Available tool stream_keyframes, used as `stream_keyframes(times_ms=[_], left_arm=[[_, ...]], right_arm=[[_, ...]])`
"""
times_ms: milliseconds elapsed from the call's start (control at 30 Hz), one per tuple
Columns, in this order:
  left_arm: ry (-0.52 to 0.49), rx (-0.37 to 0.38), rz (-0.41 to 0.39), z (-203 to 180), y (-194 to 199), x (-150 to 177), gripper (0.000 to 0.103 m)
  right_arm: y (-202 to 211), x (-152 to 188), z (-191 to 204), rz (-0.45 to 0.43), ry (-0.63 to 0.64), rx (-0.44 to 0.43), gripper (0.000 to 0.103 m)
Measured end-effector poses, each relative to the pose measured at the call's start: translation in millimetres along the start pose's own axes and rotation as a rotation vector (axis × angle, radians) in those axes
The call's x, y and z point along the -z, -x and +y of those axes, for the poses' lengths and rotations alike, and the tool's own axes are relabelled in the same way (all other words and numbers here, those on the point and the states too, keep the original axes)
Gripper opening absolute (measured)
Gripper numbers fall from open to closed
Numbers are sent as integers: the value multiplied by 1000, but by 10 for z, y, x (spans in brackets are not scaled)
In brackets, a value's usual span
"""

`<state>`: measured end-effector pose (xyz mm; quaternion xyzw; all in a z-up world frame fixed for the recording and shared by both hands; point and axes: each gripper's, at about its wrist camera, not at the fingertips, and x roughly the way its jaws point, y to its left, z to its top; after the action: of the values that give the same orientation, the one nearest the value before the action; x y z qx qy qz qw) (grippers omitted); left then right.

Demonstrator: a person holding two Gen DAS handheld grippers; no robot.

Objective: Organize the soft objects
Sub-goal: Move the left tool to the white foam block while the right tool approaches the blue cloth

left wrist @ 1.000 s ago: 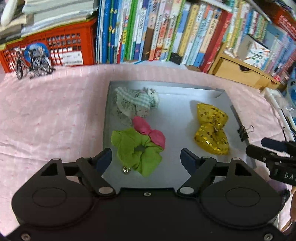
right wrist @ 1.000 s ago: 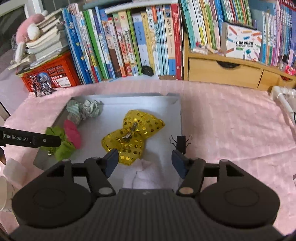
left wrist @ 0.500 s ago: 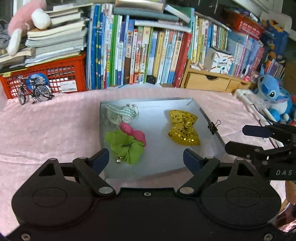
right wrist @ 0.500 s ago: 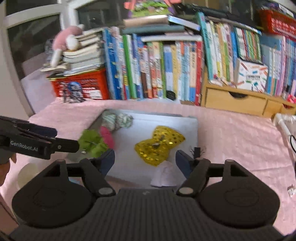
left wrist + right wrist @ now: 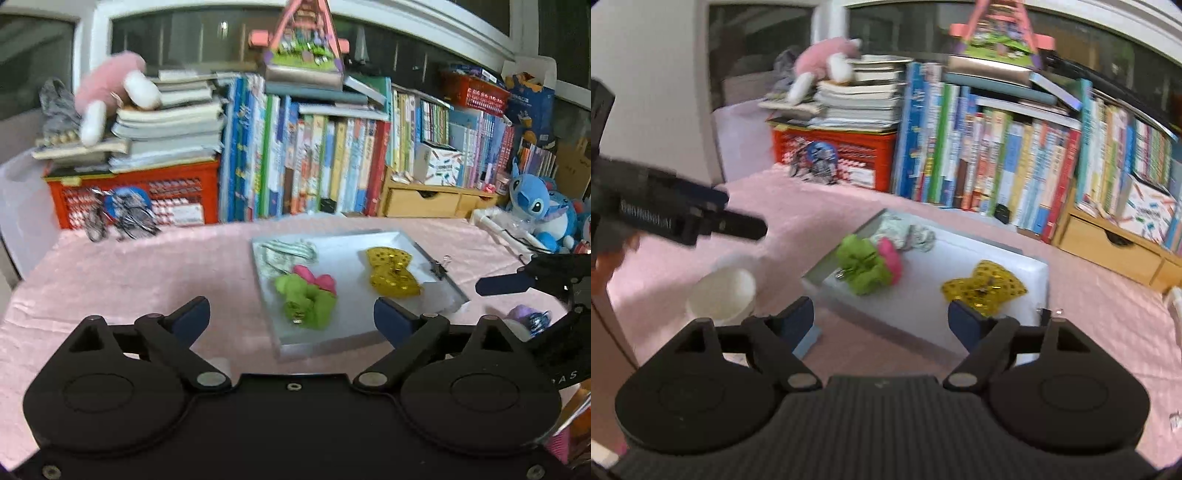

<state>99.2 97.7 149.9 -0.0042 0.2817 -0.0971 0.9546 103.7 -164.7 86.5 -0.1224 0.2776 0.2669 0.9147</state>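
Both the left gripper and right gripper have just been spreading, empty; green fabric scrunchie lies mid-frame on the grey flat tray

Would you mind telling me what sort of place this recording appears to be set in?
Probably a child's room or a home study corner. A long row of picture books stands behind a table under a pink cloth, a blue plush toy sits at one end, and a pink plush toy lies on stacked books.
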Motion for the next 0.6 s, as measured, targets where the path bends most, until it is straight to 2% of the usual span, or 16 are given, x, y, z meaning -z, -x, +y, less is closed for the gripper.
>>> stream_keyframes(times_ms=[200, 467, 600], left_arm=[[-30, -88, -34, 216, 151, 295, 98], [-8, -113, -12, 524, 145, 614, 98], [42, -97, 9, 674, 136, 711, 98]], right_arm=[[-109, 132, 272, 22, 66, -21, 89], [-243, 277, 536, 49, 145, -45, 91], [-319, 340, 609, 62, 182, -53, 93]])
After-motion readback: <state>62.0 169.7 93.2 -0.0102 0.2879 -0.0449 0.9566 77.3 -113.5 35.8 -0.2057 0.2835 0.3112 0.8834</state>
